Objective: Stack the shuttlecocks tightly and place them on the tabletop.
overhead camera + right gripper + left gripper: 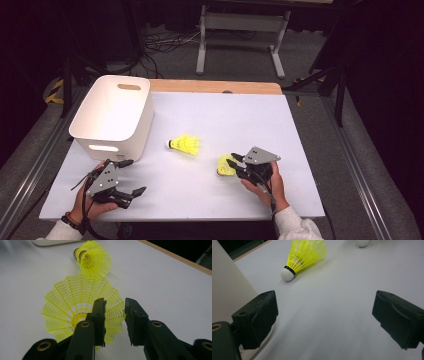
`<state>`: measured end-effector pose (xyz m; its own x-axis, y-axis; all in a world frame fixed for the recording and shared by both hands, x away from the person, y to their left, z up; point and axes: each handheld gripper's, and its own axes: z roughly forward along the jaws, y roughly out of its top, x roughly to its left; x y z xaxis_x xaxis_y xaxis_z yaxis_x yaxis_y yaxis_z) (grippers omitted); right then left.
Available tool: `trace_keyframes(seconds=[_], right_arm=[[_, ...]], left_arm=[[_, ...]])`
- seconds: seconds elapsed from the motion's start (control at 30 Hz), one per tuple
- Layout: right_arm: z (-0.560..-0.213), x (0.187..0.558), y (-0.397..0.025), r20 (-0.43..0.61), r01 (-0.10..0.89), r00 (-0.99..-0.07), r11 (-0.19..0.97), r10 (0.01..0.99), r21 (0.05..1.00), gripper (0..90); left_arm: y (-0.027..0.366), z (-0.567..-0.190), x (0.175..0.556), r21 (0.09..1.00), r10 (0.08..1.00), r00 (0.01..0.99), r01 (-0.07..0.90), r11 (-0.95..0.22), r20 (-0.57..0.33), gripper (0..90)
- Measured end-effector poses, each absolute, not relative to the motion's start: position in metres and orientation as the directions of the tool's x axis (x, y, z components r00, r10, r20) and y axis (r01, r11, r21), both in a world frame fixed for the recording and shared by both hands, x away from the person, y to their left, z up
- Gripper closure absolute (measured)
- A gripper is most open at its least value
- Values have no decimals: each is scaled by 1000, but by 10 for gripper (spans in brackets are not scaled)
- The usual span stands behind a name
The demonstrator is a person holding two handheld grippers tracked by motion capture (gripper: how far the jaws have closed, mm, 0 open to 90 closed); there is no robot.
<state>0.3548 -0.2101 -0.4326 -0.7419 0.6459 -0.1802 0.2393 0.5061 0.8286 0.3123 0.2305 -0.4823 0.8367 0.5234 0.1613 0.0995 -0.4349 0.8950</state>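
On the white table (210,200) two grippers work, one in each hand. Largest is the white bin (112,115), one in number, standing just beyond the left gripper (134,176) and close against its left jaw in the left gripper view. That gripper is spread wide, its jaws far apart over bare tabletop, holding and touching nothing. The right gripper (113,315) is narrowed to a slim gap; in its own view one jaw sits inside the open skirt of the near shuttlecock (67,312) and the other outside it, so the skirt's rim lies between them, though whether the pads actually press the mesh I cannot tell. Two yellow shuttlecocks are on the table. The near one lies at the right gripper's tips, its flared skirt opening toward that gripper and its long axis running away from the jaws. The far shuttlecock (186,145) lies on its side between the two grippers, beyond both, near the bin; its white cork points toward the bin and its skirt toward the right gripper's side, long axis roughly across the table.
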Motion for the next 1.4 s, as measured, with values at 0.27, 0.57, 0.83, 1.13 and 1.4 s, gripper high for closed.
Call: trace_keyframes(seconds=[0.27,0.57,0.83,1.13,1.4], right_arm=[[-437,353,-218,-185,254,-741,525,645,812,643],[-443,352,-227,-207,272,-736,562,645,782,588],[-446,350,-236,-220,286,-726,577,652,765,544],[-446,347,-247,-232,298,-710,582,664,757,500],[-440,336,-253,-256,278,-704,588,663,760,453]], left_arm=[[230,-483,312,896,524,837,103,-432,157,73],[230,-483,312,897,523,839,104,-430,153,73],[230,-483,312,896,521,839,104,-432,153,74],[230,-482,312,893,518,840,99,-439,161,74],[230,-482,311,892,521,837,96,-441,168,74]])
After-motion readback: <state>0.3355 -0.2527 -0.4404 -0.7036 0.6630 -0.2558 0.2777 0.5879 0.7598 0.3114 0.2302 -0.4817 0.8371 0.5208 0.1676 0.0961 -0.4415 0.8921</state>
